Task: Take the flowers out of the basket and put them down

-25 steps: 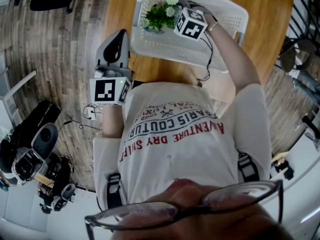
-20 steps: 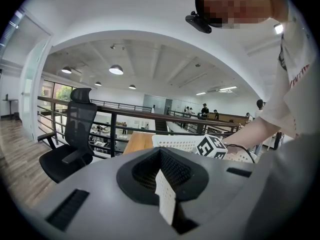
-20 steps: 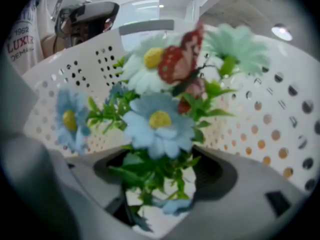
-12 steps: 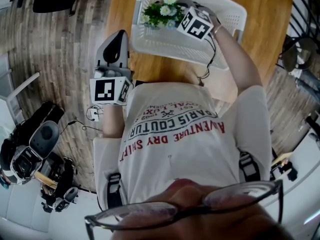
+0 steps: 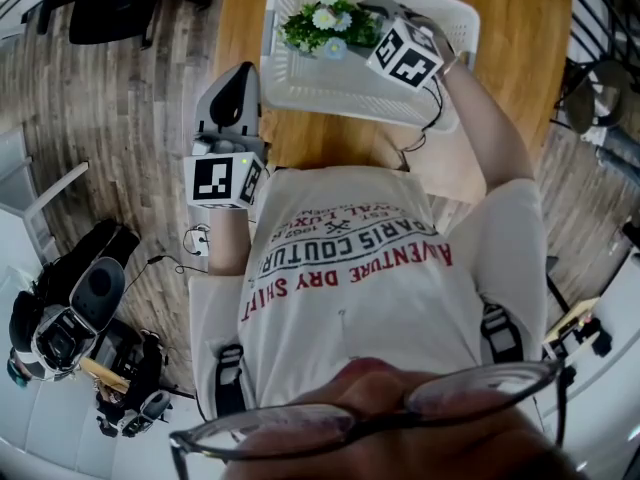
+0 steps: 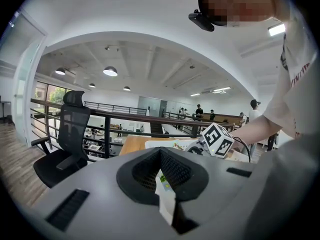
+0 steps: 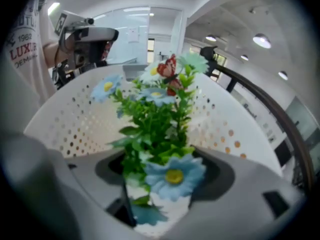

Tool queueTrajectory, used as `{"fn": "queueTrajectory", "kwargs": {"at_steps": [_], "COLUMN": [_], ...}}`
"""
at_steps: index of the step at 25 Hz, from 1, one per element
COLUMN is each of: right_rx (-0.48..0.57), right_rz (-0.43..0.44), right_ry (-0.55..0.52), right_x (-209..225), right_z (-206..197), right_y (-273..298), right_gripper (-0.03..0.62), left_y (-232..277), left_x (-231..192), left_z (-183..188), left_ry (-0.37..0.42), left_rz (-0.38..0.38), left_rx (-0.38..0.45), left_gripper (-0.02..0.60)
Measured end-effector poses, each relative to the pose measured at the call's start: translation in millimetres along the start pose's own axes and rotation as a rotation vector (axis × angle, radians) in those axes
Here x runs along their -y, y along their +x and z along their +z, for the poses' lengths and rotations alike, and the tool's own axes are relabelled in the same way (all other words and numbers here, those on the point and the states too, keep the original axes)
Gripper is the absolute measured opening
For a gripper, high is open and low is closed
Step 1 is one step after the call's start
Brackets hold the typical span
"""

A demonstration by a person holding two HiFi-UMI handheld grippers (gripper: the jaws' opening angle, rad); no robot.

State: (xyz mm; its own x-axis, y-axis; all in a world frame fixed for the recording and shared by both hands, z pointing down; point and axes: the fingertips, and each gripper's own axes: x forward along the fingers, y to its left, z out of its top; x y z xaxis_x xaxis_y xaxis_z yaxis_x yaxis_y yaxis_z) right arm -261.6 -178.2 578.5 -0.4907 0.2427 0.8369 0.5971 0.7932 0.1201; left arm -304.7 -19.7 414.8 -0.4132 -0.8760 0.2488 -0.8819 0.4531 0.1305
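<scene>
**Flowers gripped and raised inside the basket**

At the left, the left gripper (image 5: 235,73) hangs off the table (image 5: 520,28) edge where it was a second ago. Its jaws are together, and a thin white strip with a green speck shows in the slit between them; I cannot tell what it is.

In the white basket (image 5: 330,86) on the table, the flowers (image 5: 325,23) now stand higher against the far rim than before, still within its walls.

At the right, the right gripper (image 7: 160,184) has come up too, its marker cube shifted rightward. Its jaws have just been closing and, though set wide, clamp the flowers' white pot (image 7: 167,211) from both sides.
</scene>
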Motion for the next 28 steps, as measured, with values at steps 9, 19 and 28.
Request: {"fn": "queueTrajectory", "kwargs": {"at_steps": [9, 19, 28], "right_rx": [0.018, 0.076, 0.111], "right_rz": [-0.129, -0.372, -0.621], "right_ry": [-0.001, 0.112, 0.375], "right_x": [7.3, 38.0, 14.2], "right_z": [5.7, 17.1, -90.9], "right_y": [-66.4, -180.2, -302.0], "right_gripper": [0.364, 0.362, 0.362], "left_y": [7.8, 29.1, 47.8], "left_x": [17.3, 36.7, 161.1], "left_z": [16.1, 54.8, 72.4], "left_ry": [0.019, 0.053, 0.124], "left_rz": [-0.078, -0.222, -0.445], "left_rx": [0.032, 0.075, 0.128], "left_gripper": [0.012, 0.012, 0.012]}}
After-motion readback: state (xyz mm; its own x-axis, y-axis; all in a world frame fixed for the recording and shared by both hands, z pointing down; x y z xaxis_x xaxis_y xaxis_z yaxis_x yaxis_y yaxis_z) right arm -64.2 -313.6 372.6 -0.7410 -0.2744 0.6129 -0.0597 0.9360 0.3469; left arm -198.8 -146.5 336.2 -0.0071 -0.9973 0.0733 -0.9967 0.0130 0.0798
